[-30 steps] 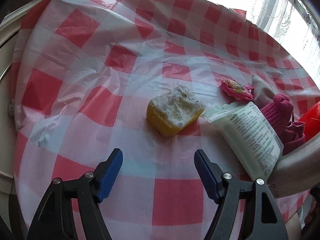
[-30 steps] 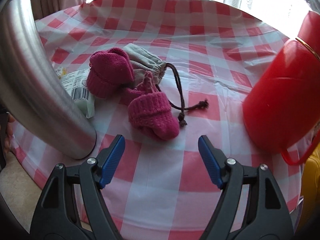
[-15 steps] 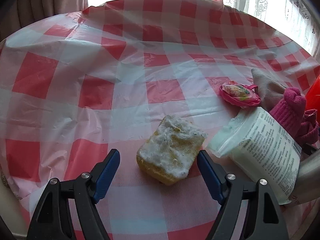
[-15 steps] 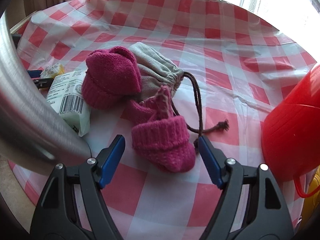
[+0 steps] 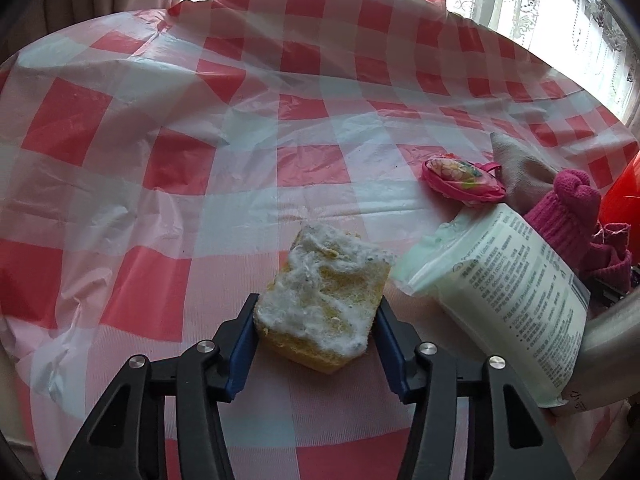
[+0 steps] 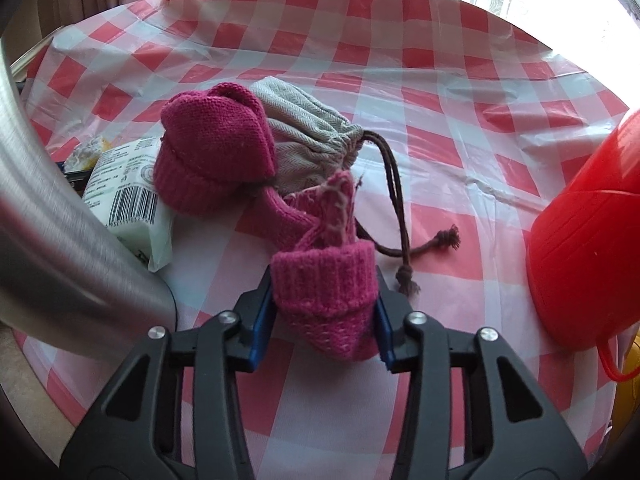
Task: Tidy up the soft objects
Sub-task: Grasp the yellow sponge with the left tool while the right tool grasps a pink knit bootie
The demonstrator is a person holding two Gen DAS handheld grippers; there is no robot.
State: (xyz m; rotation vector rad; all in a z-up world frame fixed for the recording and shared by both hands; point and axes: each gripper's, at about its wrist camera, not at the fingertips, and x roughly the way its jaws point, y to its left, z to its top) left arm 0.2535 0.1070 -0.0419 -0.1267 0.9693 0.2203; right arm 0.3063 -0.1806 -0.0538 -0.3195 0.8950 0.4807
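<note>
Checked red-and-white tablecloth fills both views. We see the left gripper closing on a yellow sponge, pads touching its sides. We see the right gripper closing on a pink knitted mitten, beside a grey drawstring pouch.

A worn yellow sponge with a frayed white top lies flat near the surface's front edge. A pink knitted mitten, cuff upward, lies crumpled near that edge too; its twin rests on a grey drawstring pouch.
</note>
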